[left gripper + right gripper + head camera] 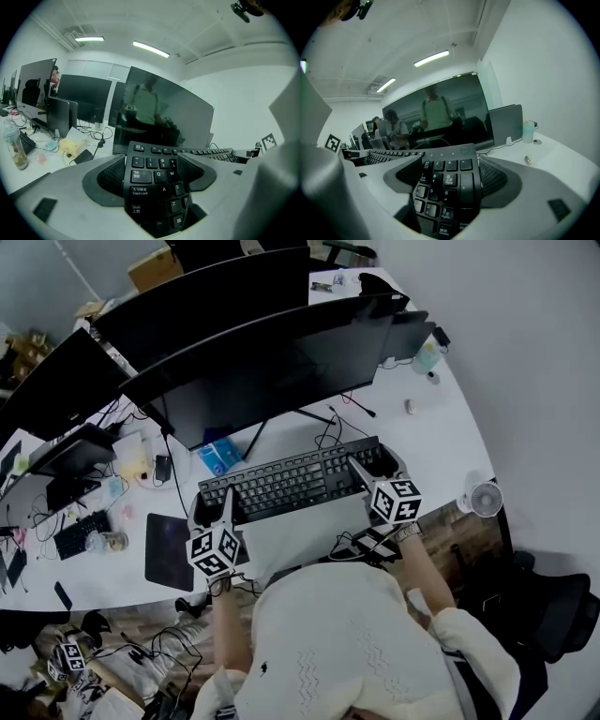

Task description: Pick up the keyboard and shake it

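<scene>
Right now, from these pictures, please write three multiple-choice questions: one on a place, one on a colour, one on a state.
1. Where is the small white round fan?
A. by the white desk's right edge
B. on the floor
C. under a monitor
2. What colour is the long plastic keyboard?
A. white
B. black
C. red
3. How is the right claw?
A. open, empty
B. shut on a cable
C. shut on the keyboard's end
A: it sits at the desk's rim. B: its keys are black. C: both jaws press its number pad.
</scene>
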`<state>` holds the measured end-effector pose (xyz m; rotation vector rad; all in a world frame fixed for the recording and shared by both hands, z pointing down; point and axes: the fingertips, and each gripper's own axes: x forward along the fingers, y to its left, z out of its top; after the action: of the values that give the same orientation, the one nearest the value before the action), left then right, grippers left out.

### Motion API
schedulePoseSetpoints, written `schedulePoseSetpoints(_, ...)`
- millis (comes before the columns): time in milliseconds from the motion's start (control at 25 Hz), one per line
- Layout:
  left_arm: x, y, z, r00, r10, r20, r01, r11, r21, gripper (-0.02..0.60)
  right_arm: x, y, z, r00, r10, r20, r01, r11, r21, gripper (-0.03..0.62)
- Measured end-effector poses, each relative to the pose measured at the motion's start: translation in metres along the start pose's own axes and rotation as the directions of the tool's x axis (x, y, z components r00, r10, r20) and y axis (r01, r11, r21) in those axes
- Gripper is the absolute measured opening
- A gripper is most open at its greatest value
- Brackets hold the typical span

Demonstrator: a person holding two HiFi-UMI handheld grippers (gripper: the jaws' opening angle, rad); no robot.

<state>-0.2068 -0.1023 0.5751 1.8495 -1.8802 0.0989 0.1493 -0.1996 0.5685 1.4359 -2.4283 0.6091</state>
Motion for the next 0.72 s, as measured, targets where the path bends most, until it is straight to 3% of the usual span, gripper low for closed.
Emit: schedulePoseSetpoints(720, -0.018, -0.014, 0.061, 0.989, -0.017, 0.148, 0.012, 0.999, 0.029, 0.327, -0.018, 0.017, 0.067, 0.990, 0.015, 0.141, -0.006, 0.998, -0.064, 0.368)
